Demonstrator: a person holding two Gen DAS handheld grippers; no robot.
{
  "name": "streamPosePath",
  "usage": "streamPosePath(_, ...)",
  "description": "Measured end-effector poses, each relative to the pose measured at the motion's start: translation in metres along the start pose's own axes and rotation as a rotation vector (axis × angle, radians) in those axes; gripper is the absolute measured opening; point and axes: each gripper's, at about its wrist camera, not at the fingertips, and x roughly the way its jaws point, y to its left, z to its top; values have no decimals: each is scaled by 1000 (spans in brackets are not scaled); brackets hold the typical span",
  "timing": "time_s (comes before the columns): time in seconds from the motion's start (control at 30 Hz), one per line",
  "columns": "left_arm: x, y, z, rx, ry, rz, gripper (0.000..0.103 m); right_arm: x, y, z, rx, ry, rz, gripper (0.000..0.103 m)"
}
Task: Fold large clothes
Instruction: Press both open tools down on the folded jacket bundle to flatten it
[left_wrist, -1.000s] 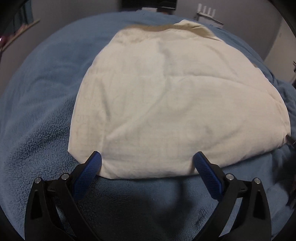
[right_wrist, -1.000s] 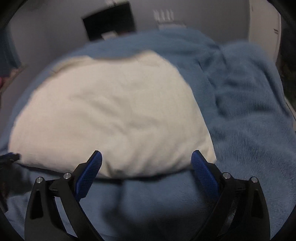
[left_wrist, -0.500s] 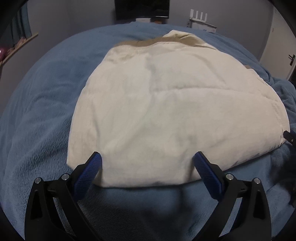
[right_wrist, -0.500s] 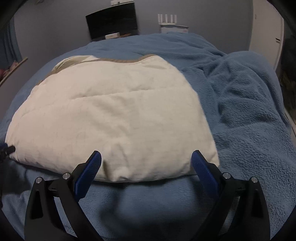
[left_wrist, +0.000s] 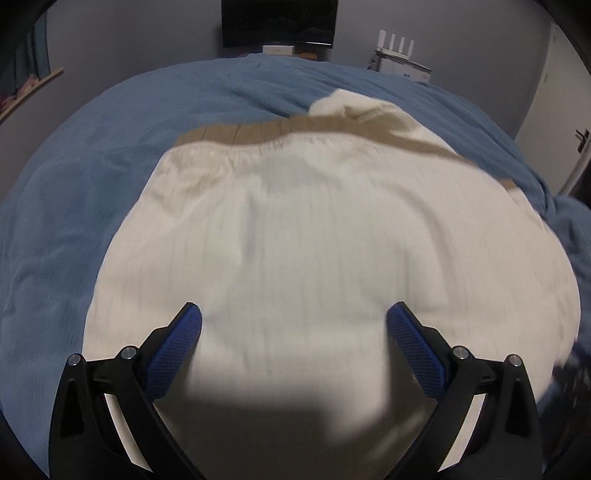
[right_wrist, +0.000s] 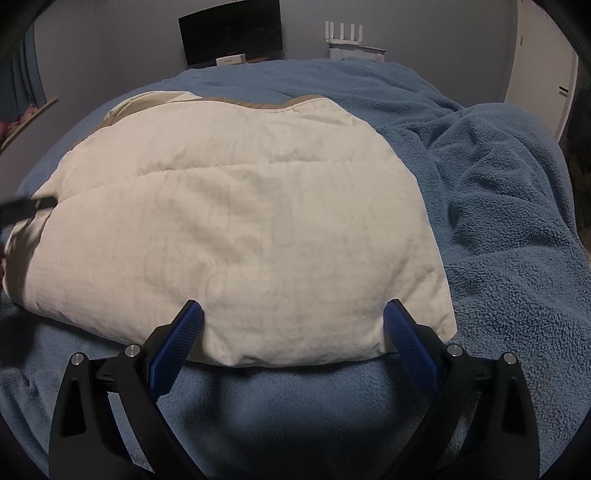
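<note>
A large cream garment (left_wrist: 314, 240) with a tan band (left_wrist: 258, 133) along its far edge lies folded on a blue fleece blanket (left_wrist: 74, 206). My left gripper (left_wrist: 293, 325) is open and hovers over the garment's near part, casting a shadow on the cloth below. In the right wrist view the same cream garment (right_wrist: 236, 229) fills the middle, and my right gripper (right_wrist: 293, 325) stands open at its near right corner, fingers spread over the edge. A dark piece of the left gripper (right_wrist: 22, 208) pokes in at the left. Neither gripper holds cloth.
The blue blanket (right_wrist: 498, 240) is rumpled into ridges to the right of the garment. Behind the bed stand a dark screen (right_wrist: 231, 35), a white router with antennas (right_wrist: 351, 42), and a grey wall. A door (right_wrist: 543, 74) is at the far right.
The left gripper has moved forward over the garment, whose near edge now lies beneath it. The right gripper has crept slightly closer to the near right corner. Both stay open.
</note>
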Motion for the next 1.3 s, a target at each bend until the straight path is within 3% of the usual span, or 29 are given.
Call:
streamPosePath(0.17, 29, 18, 44, -40, 40, 60, 98, 2, 1, 0, 3, 6, 2, 95)
streamPosePath(0.27, 38, 29, 60, -97, 80, 56, 98, 3, 0, 1, 9, 8, 12, 95)
streamPosePath(0.33, 30, 30, 68, -111, 66, 44, 95, 2, -2, 2, 15, 4, 16, 95)
streamPosePath(0.43, 15, 9, 77, -61, -12, -20, 95, -5, -1, 5, 20, -35, 38, 95)
streamPosePath(0.53, 23, -22, 84, 10, -19, -66, 96, -7, 3, 9, 15, -63, 66, 95)
streamPosePath(0.67, 51, -33, 97, 21, 5, -8, 97, -1, 5, 10, -1, -40, 69, 95)
streamPosePath(0.73, 65, -24, 103, 3, 17, 43, 97, 0, 4, 10, -6, -30, 69, 95)
streamPosePath(0.83, 84, -4, 113, -75, 37, -2, 98, 2, 6, 9, -17, -25, 66, 95)
streamPosePath(1.0, 96, 8, 114, -111, 21, -23, 98, 8, 5, 11, -19, -18, 74, 95)
streamPosePath(1.17, 74, -8, 112, -75, -21, 6, 96, 2, 2, 9, 1, -22, 78, 95)
streamPosePath(1.3, 42, -47, 103, 16, -70, -89, 96, -4, -4, 9, 38, -31, 108, 95)
